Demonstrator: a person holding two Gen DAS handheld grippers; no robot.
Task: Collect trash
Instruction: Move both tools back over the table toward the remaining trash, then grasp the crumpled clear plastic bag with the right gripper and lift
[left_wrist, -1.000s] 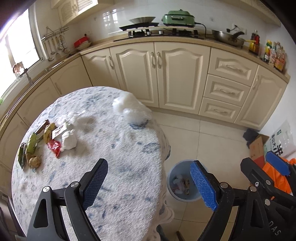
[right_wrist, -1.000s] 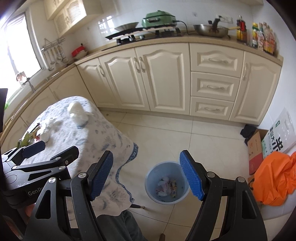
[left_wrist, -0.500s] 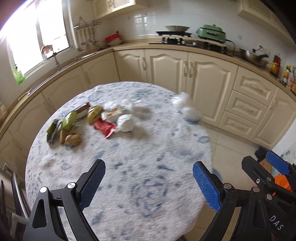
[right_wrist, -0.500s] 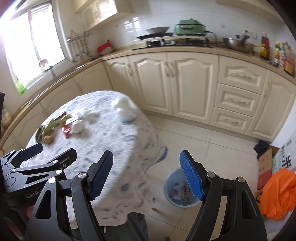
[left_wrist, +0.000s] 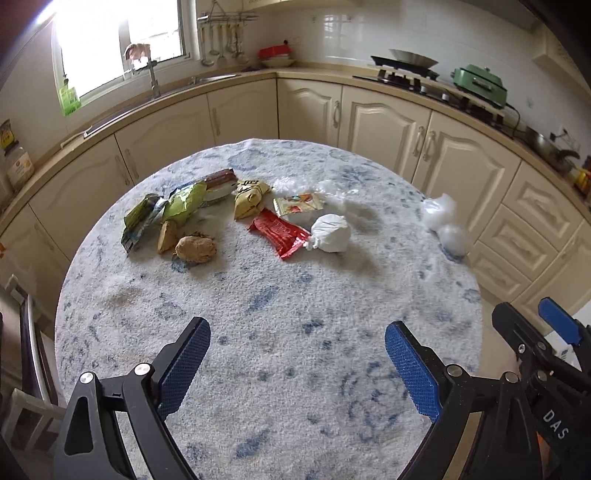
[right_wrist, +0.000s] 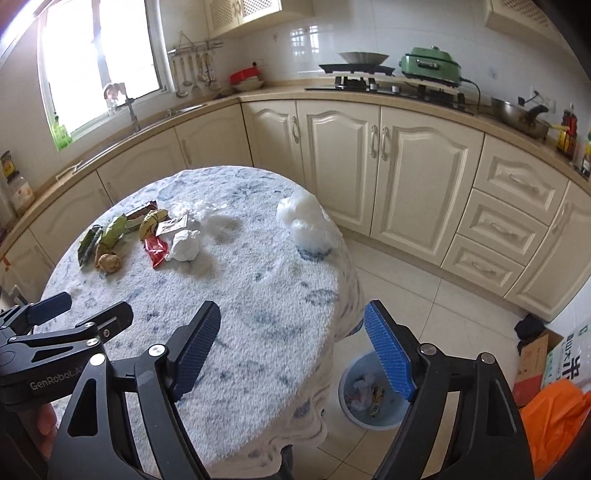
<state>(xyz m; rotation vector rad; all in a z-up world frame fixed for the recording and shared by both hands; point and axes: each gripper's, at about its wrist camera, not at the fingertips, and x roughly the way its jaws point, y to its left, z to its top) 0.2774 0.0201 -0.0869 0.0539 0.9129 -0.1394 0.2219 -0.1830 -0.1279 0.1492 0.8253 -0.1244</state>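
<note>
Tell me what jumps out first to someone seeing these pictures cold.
A litter of snack wrappers, with a red packet and a knotted white bag, lies across the far half of the round table. A clear plastic wad sits alone at its right edge. Below, on the floor, a blue bin already holds trash.

Home kitchen. Cream cabinets (right_wrist: 406, 177) with raised-panel doors and drawers run along two walls under a beige counter (right_wrist: 369, 99). Gas hob (right_wrist: 354, 70) with a pan on it, green electric cooker (right_wrist: 430, 62) beside. Sink tap (left_wrist: 151, 74) under a bright window (left_wrist: 122, 44); utensils hang on a rail (left_wrist: 221, 33). White wall tiles, pale tiled floor (right_wrist: 424, 302). Round table (left_wrist: 280, 332), blue-flecked cloth.
</note>
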